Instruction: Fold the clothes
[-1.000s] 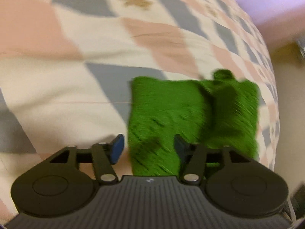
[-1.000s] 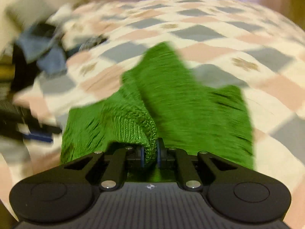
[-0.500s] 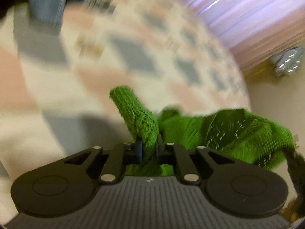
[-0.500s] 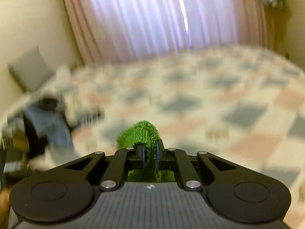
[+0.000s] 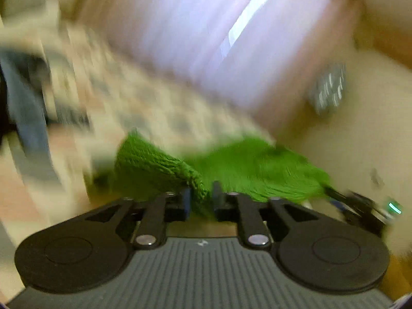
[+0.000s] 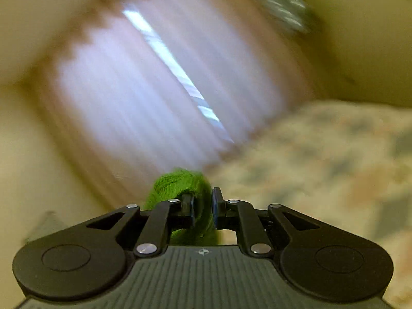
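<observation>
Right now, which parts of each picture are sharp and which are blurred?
Left wrist view: the left gripper is sharp, the green knit half smeared, bed and curtain streaked. Right wrist view: the right gripper is sharp, everything behind streaked; a bright slit glares through the curtain.

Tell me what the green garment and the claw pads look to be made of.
Green garment: a chunky knit, probably wool or acrylic yarn; matte and fuzzy, with looped stitches showing along the edge by the left claw. Pads on the right claw: thin blue facing, likely rubber or foam, on black, seemingly plastic fingers. Blur leaves the finer texture open.
</observation>
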Available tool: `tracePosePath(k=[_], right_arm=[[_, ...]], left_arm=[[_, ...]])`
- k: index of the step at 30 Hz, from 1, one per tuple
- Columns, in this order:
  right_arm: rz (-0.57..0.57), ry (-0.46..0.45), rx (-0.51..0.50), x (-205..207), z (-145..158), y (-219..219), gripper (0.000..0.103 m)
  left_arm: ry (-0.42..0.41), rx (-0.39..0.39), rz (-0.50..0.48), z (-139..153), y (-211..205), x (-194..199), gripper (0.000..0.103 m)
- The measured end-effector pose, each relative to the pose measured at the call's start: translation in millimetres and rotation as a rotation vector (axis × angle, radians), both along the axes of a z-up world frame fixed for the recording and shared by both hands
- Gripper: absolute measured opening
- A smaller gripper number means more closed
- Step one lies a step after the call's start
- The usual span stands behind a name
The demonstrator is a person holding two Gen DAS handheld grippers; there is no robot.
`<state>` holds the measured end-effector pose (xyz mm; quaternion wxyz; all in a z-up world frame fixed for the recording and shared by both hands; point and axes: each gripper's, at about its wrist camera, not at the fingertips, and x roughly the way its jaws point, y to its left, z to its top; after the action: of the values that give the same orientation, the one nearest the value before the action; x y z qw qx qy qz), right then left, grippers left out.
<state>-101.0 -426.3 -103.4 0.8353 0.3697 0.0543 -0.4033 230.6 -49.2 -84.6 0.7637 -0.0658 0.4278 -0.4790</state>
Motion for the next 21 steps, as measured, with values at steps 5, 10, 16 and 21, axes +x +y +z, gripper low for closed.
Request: tracePosePath(k=[5,10,16,21], right_arm=[[-0.151,0.295,0.515,-94.3,-137.2,-47.9,0.049],[-0.033,0.271,0.72,-119.0,-205.3,-9.4,0.049],[0.229,0.185,0.768,-28.4,-228.4,65.3,0.049],[0.26,-0.008,0.922,52.8,-263.8,133.0,0.054]], left_arm=[[0.239,0.317,-0.018,-102.1,-6.9,-57.6,0.019],[0.262,0.399,0.097,-146.1,-13.0,-26.3,0.031],[0.18,0.436,0.066,-198.4,-51.8,66.6,0.041],[0.25,0.402,0.053,-239.5,-90.1,167.1,0.05]])
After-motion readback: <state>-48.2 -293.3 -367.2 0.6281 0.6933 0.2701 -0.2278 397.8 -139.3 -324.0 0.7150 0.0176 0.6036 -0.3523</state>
